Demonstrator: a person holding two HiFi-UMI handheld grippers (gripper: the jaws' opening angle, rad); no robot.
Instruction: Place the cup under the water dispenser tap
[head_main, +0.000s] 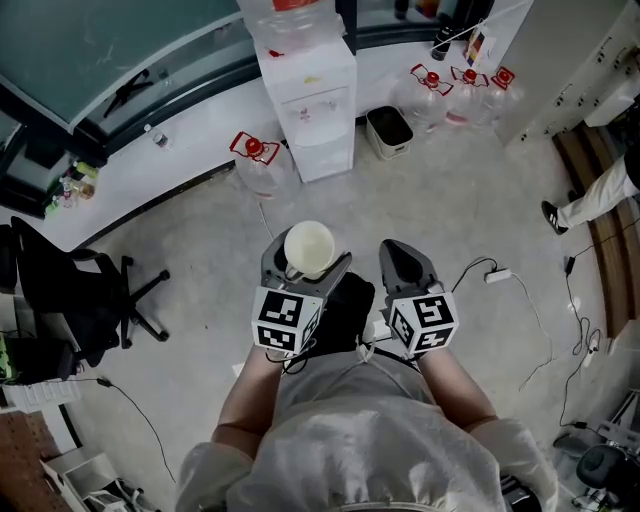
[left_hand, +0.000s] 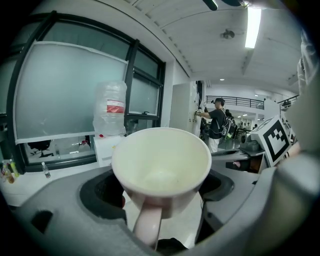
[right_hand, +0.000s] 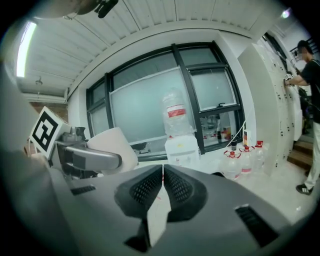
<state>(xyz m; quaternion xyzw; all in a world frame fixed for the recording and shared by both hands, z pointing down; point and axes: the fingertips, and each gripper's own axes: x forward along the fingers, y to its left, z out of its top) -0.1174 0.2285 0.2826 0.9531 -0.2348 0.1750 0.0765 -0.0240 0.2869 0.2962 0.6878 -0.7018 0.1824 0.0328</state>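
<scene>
A cream cup (head_main: 309, 249) with a handle is held upright and empty in my left gripper (head_main: 300, 262), which is shut on it. In the left gripper view the cup (left_hand: 161, 167) fills the middle between the jaws, its handle towards the camera. My right gripper (head_main: 405, 262) is beside it, shut with nothing between the jaws, which meet in the right gripper view (right_hand: 163, 176). The white water dispenser (head_main: 308, 105) with a clear bottle on top stands ahead by the wall; it also shows in the distance, dispenser (right_hand: 181, 150) and dispenser (left_hand: 111, 145).
Water jugs stand on the floor: one (head_main: 254, 165) left of the dispenser, several (head_main: 455, 95) to its right. A bin (head_main: 389, 131) sits beside the dispenser. A black office chair (head_main: 75, 300) is at the left. Cables (head_main: 520, 290) lie at the right, near a person's leg (head_main: 590, 200).
</scene>
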